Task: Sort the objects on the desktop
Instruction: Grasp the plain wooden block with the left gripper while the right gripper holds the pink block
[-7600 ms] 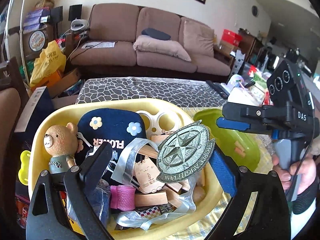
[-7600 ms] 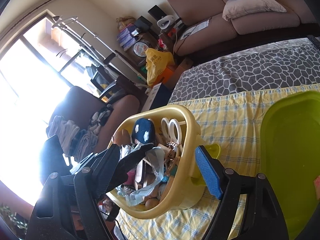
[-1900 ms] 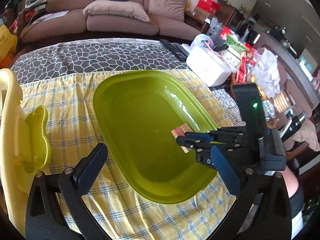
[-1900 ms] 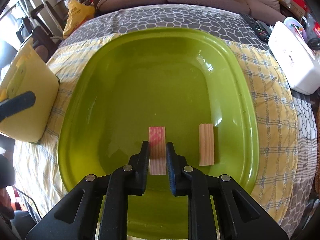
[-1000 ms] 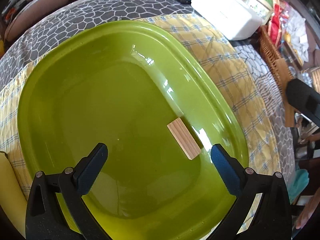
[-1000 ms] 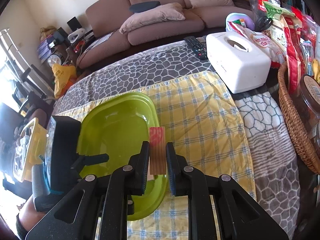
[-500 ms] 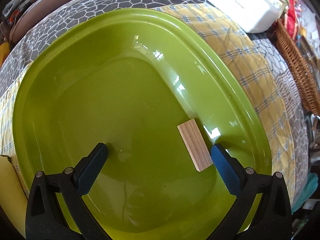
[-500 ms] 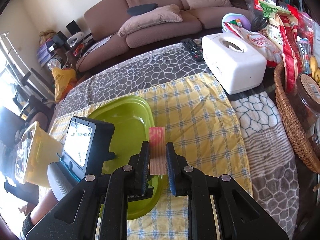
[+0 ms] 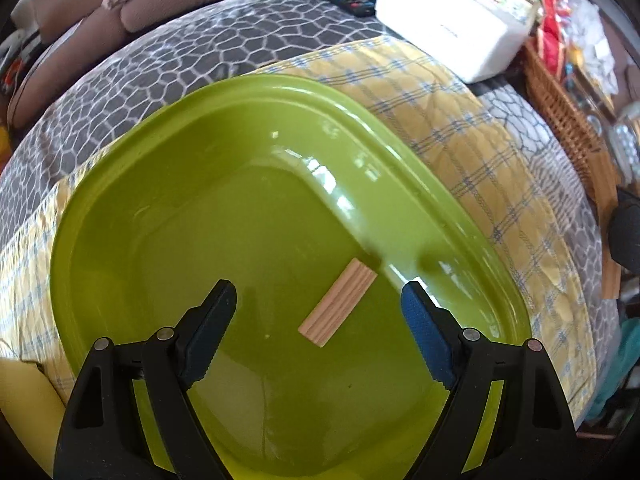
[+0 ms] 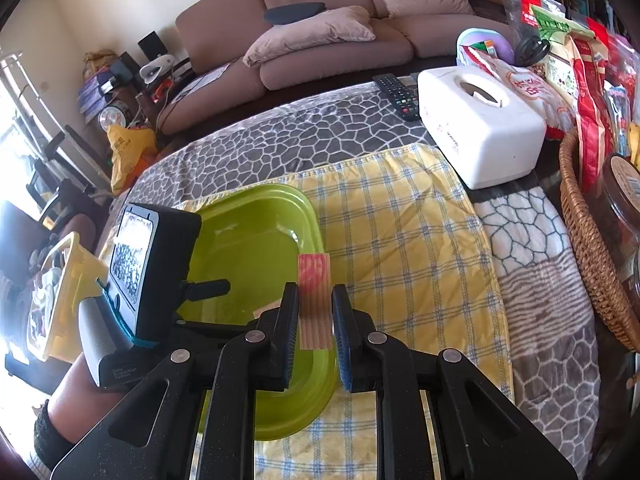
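Observation:
A plain wooden block (image 9: pixel 338 309) lies slantwise on the floor of the green tray (image 9: pixel 168 216). My left gripper (image 9: pixel 318 312) hangs over it, its jaws closing on either side, and the pads stand clear of the wood. In the right wrist view my right gripper (image 10: pixel 315 312) is shut on a second wooden block (image 10: pixel 315 300) with a red-printed end, held above the tray's near right rim (image 10: pixel 316 216). The left gripper's body (image 10: pixel 148 256) and the hand holding it show at the left there, over the tray.
The tray sits on a yellow checked cloth (image 10: pixel 400 248) over a grey patterned cover. A yellow basket of objects (image 10: pixel 60 292) stands at the left. A white tissue box (image 10: pixel 480 128), a remote (image 10: pixel 396 96), snack bags and a wicker basket (image 10: pixel 588 248) crowd the right.
My left gripper's jaws have narrowed and the view has rolled, so the plain block now lies between the fingers. The right gripper holds its block still.

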Demonstrator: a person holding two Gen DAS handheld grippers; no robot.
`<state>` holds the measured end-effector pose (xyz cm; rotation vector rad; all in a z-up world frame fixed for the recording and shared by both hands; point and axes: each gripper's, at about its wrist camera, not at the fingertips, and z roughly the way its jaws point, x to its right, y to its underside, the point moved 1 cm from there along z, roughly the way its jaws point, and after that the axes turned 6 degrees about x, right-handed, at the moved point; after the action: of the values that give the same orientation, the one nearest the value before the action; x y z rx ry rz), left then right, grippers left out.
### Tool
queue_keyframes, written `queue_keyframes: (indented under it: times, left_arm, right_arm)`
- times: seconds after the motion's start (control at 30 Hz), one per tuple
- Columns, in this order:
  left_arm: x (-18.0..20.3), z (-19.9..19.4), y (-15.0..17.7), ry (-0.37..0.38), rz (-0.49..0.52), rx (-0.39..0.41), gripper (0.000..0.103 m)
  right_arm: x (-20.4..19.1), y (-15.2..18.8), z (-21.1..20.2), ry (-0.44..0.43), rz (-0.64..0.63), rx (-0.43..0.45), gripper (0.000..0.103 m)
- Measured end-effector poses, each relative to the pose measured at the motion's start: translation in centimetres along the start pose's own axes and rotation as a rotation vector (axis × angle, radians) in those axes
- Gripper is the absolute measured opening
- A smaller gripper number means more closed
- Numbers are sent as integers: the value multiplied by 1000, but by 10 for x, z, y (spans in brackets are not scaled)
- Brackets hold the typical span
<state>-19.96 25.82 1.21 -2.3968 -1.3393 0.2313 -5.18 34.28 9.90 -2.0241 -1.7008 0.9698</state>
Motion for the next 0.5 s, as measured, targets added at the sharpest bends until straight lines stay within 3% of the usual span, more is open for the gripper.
queue_keyframes:
  times: [0.07,0.13,0.27,0.33,0.37,0.5]
  left_arm:
    - [14,11,-12,21,58,-16,78]
    - [18,20,-11,34,92,-37,62]
    - [16,19,-10,51,121,-27,49]
    - [13,17,-10,40,125,-20,23]
    - [11,16,-10,43,117,-17,15]
    - [2,12,-5,88,78,-1,15]
  right_arm:
    - [1,-1,0,1,3,1,16]
    - [2,-1,0,1,5,2,17]
    - [3,-1,-1,0,5,2,17]
    - [3,-1,-1,1,6,2,17]
    - [3,-1,-1,0,6,2,17]
    - [1,-1,-2,-6,3,5,17]
